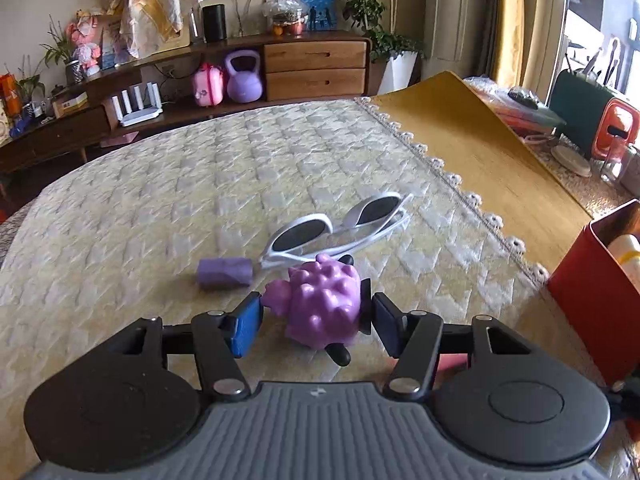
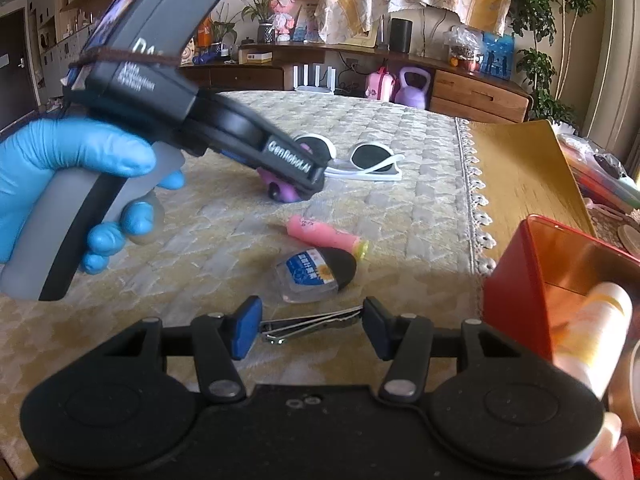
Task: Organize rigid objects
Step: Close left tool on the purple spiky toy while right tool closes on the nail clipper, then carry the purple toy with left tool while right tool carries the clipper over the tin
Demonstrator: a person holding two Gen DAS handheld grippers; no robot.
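Observation:
A purple spiky toy (image 1: 320,308) with black wheels sits on the quilted cloth, and my left gripper (image 1: 314,318) is shut on it, one blue pad at its snout, the other at a wheel. In the right wrist view a blue-gloved hand (image 2: 60,168) holds that left gripper (image 2: 308,178), which hides most of the toy (image 2: 286,194). My right gripper (image 2: 310,326) is shut on a metal nail clipper (image 2: 312,322) that lies crosswise between its pads. White sunglasses (image 1: 340,228) lie just beyond the toy.
A purple cylinder (image 1: 224,272) lies left of the toy. A pink tube (image 2: 324,236) and a small clear bottle (image 2: 316,276) with a black cap lie ahead of the clipper. A red box (image 2: 516,288) with a white bottle (image 2: 596,328) inside stands at the right. A yellow mat (image 1: 480,152) covers the far right.

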